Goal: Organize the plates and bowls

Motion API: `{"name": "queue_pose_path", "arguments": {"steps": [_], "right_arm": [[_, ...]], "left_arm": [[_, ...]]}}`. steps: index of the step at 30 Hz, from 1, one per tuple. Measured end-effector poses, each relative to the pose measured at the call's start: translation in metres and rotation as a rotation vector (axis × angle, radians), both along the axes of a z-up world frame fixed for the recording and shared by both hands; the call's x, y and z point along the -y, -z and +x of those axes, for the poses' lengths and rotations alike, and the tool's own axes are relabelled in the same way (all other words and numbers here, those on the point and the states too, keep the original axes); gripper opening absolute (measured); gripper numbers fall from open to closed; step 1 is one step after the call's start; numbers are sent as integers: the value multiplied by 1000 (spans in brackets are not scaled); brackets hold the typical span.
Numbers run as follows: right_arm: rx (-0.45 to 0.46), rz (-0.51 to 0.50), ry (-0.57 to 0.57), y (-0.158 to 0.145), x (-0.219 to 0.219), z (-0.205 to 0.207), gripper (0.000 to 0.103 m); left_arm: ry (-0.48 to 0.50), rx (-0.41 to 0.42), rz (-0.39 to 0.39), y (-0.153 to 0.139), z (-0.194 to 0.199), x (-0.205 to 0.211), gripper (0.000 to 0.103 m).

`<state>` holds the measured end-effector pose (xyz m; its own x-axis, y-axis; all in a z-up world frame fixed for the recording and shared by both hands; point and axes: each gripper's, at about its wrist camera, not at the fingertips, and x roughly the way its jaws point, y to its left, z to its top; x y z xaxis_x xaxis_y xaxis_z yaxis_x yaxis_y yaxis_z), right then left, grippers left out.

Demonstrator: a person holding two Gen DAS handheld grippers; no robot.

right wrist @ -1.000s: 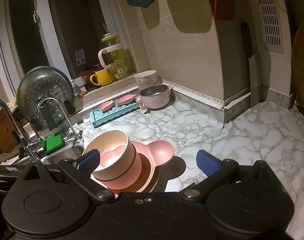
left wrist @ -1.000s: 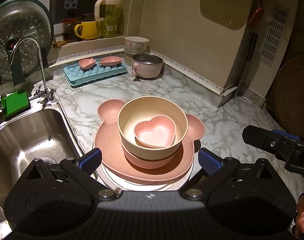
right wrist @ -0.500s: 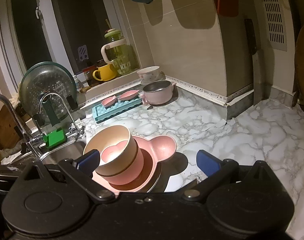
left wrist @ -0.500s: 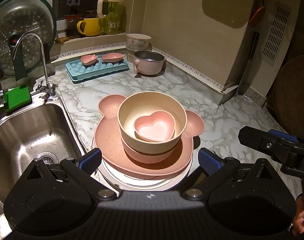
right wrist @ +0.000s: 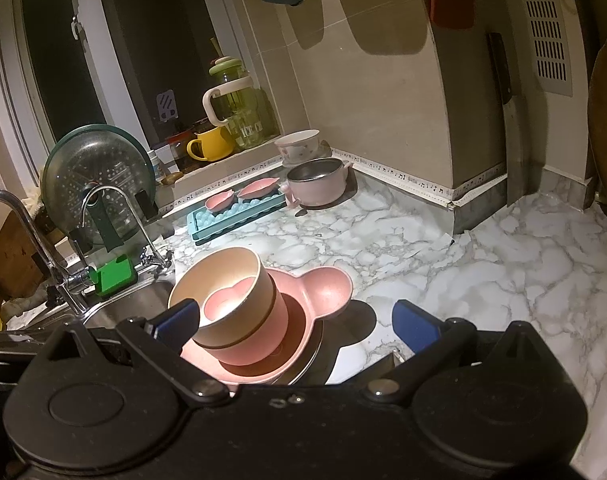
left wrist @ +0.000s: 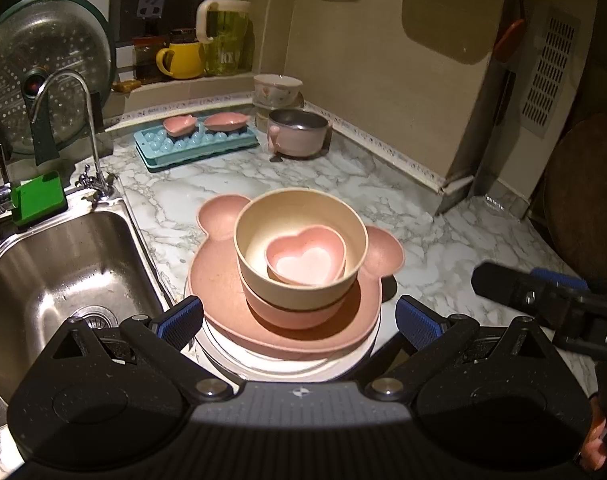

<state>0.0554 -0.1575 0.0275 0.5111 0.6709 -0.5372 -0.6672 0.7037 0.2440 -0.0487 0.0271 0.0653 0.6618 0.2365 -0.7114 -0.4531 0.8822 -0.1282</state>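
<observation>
Left claw: the left claw [left wrist: 299, 316] stands wide open, blue pads either side of the near rim of the stack and gripping nothing.
Right claw: the right claw [right wrist: 293, 320] is spread open too, empty, hovering at the stack's right flank; its black body also shows at the right edge of the left wrist view.
Top of stack: a small pink heart-shaped bowl [left wrist: 305, 256] sits loose inside the cream bowl [left wrist: 299, 240], off to the near side.
Below that: the cream bowl nests in a pink bowl [left wrist: 295, 312], and both stand on the pink bear-eared plate [left wrist: 219, 280].
Base: a white plate [left wrist: 287, 364] peeks out under the bear plate, on the marble worktop [left wrist: 403, 200] just beside the sink [left wrist: 63, 264].
Handling: this matte ware looks light and stiff, probably not brittle; the white plate looks glazed, so likely heavier, slicker and chippable.
Where to grip: I'd pinch a rim, one finger inside and one outside the wall; the heart bowl's rim is the freest, and the bear ears offer a flat tab on the plate.
Risk: lift the stack whole and the nested bowls could slide or tip towards the sink.
Still out: two pink leaf-like dishes [left wrist: 203, 123] rest on a blue ice tray [left wrist: 195, 146] near the back wall, well apart from the stack.
</observation>
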Motion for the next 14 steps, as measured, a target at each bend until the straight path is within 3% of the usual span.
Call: {"name": "queue_pose_path", "arguments": {"steps": [14], "right_arm": [[-1,4,4,0,2,-4,103]], "left_arm": [[-5,12,0,-2,0,5,103]]}}
